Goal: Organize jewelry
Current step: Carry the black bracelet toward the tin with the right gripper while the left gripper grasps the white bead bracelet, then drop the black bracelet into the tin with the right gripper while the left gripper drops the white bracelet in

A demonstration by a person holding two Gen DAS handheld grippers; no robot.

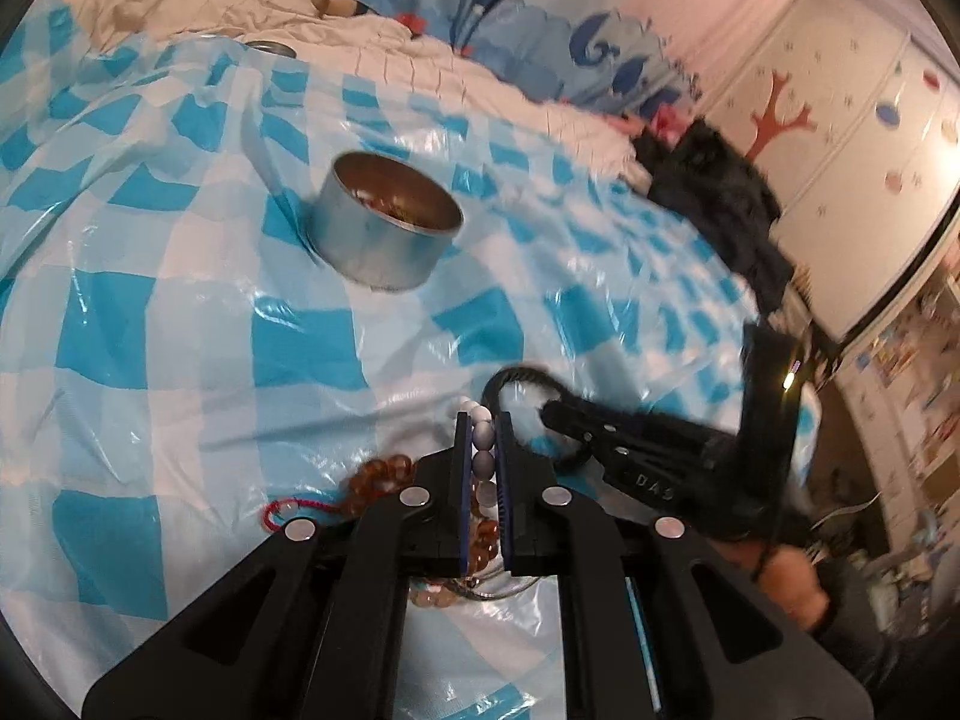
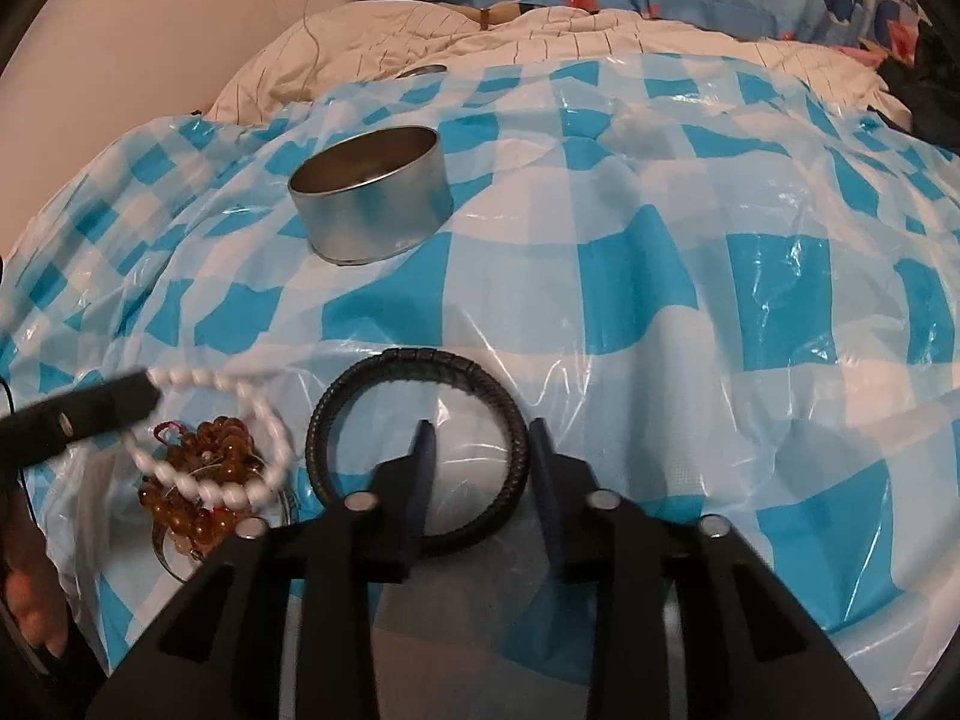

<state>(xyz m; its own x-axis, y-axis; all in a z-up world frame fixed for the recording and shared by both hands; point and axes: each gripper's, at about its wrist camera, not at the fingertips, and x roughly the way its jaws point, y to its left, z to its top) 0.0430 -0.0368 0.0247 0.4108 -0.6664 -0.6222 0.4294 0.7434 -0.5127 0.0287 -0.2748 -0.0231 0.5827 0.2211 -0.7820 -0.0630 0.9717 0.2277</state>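
- The left hand-held gripper (image 1: 483,420) is closed on the white beads (image 1: 482,443), probably to carry them to the tin (image 1: 384,222).
- In the right wrist view the beads trail from its tip over the amber beads (image 2: 201,480) on the bed's checked sheet (image 2: 660,276).
- The right hand-held gripper (image 2: 480,444) looks parted there and nearly shut in the left view, so I cannot tell; the black bracelet (image 2: 414,363) hangs around one finger.
- The tin stands upright and lidless, well apart; something brownish and reddish lies inside, too dim to name.
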